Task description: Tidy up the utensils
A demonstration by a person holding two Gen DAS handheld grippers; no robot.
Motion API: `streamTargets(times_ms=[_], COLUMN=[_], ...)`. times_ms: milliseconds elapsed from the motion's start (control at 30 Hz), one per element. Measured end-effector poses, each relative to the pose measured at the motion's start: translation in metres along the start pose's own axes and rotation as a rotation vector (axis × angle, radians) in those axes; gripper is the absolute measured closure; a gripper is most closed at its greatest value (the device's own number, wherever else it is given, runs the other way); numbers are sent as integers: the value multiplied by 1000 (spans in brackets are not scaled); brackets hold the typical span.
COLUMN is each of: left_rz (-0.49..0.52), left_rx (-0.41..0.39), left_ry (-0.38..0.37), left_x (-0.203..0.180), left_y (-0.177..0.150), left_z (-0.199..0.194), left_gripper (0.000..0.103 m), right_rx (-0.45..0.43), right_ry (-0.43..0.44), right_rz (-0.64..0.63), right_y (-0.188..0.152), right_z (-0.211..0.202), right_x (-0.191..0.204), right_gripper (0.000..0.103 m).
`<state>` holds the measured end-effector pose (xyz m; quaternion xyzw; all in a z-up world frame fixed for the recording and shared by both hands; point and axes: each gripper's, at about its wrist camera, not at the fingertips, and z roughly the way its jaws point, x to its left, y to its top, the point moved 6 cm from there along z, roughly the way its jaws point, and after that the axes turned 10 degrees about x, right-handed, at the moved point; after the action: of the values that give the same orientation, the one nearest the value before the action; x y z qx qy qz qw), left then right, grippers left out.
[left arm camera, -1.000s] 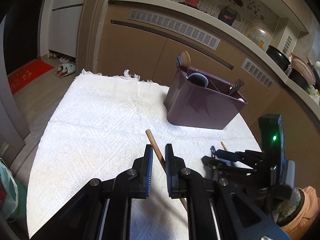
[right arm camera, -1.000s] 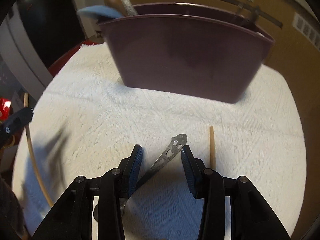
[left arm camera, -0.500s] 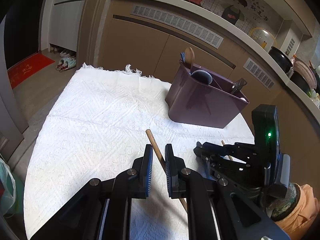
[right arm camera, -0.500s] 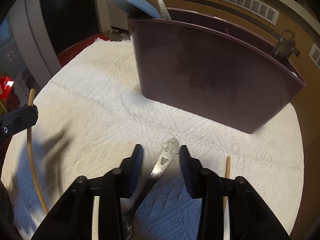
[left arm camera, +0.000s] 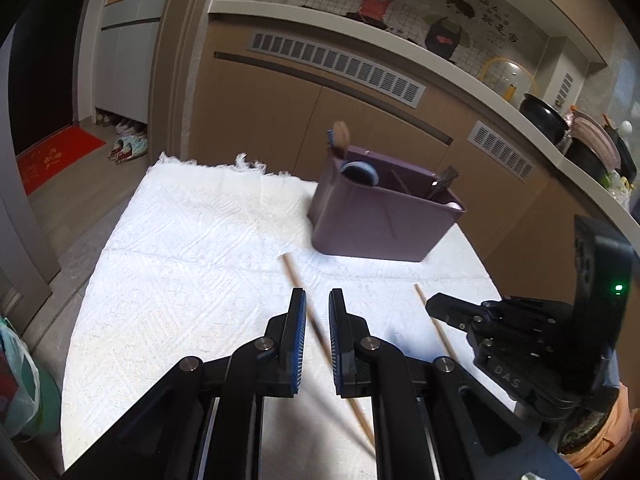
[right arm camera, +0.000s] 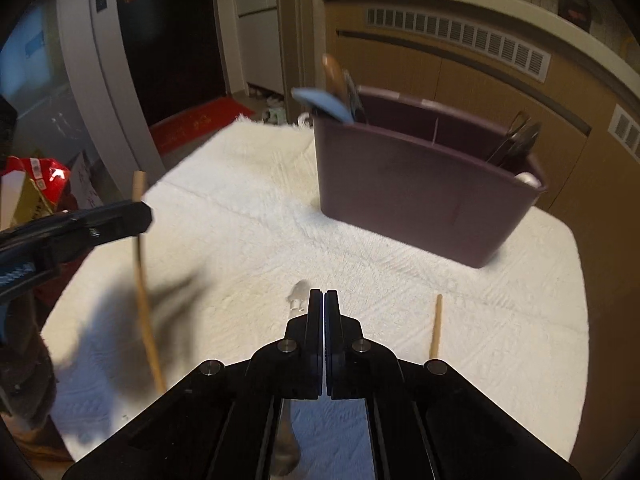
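Bearing raised "DAS" lettering [left arm camera: 506, 371]: right hand-held gripper [left arm camera: 431, 307]

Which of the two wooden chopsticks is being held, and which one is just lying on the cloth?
The left gripper holds one chopstick lifted; the other chopstick lies free on the white cloth, right of the right gripper.

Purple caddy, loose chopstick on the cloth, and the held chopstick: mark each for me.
Purple caddy [right arm camera: 420, 196]: right wrist view, front wall.
Loose chopstick [right arm camera: 436, 326]: right wrist view, mid-shaft.
Held chopstick [left arm camera: 294, 276]: left wrist view, shaft ahead of the fingers.
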<state>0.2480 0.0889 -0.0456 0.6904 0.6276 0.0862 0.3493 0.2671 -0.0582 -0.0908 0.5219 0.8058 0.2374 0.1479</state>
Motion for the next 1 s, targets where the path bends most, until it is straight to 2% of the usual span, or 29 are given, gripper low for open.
streamTargets(times_ms=[133, 267, 333, 400, 467, 600, 733, 767, 833, 933, 967, 1000], left_rz=[34, 39, 20, -16, -50, -87, -127, -129, -133, -135, -135, -136], left_rx=[-26, -38, -28, 3, 64, 129, 170, 176, 189, 203, 209, 214], left_ry=[3, 22, 36, 43, 30, 42, 48, 48, 47, 47, 45, 44], left_x=[-15, -14, -7, 6, 20, 38, 53, 54, 56, 54, 53, 51], left_y=[0, -1, -3, -8, -15, -32, -41, -41, -43, -43, -43, -42], left_z=[-11, -17, -13, -5, 8, 25, 36, 37, 41, 45, 47, 48], left_gripper=[94, 94, 94, 94, 94, 93, 81, 79, 78, 71, 69, 68], right_rx=[-48, -3, 35, 62, 83, 123, 160, 171, 151, 161, 167, 170], right_ry=[-23, -31, -6, 4, 7, 0, -14, -18, -37, -21, -8, -5], right_rz=[-9, -28, -52, -69, -81, -90, -92, -94, -95, -103, -107, -114], right_y=[-4, -19, -23, -24, -23, -13, -8, -8, -8, -7, -8, -8], right_z=[-24, -25, -12, 6, 23, 55, 79, 84, 88, 87, 86, 85], right_x=[-3, -8, 1, 11, 21, 31, 34, 34, 33, 32, 33, 34], right_gripper=[103, 100, 90, 81, 80, 80, 79, 77, 66, 70, 74, 85])
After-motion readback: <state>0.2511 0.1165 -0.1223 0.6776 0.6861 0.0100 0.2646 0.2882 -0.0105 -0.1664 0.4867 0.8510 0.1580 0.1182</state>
